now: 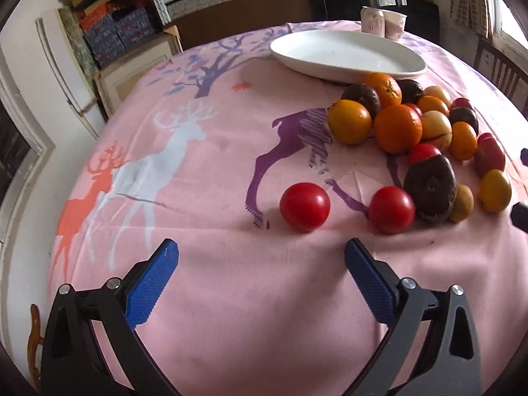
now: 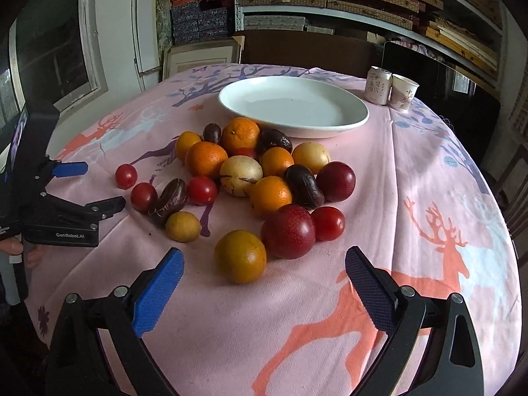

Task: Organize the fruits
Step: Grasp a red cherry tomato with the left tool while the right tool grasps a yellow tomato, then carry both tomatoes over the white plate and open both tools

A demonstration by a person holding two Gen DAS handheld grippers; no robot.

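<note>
A pile of fruit (image 2: 250,171) lies on the pink tablecloth: oranges, red tomatoes, dark purple fruits and yellow ones. An empty white oval plate (image 2: 349,122) stands behind the pile; it also shows in the left wrist view (image 1: 412,66). My left gripper (image 1: 260,257) is open and empty, just short of a red tomato (image 1: 304,207) that lies apart from the pile. It also shows in the right wrist view (image 2: 99,186), at the pile's left side. My right gripper (image 2: 264,264) is open and empty, with a yellow-orange fruit (image 2: 240,256) between its fingertips' line and the pile.
A drink can (image 2: 378,85) and a paper cup (image 2: 403,92) stand at the table's far right, behind the plate. The round table (image 2: 445,181) drops off on all sides. Shelves with boxes line the back wall. A chair (image 1: 501,69) stands at the right.
</note>
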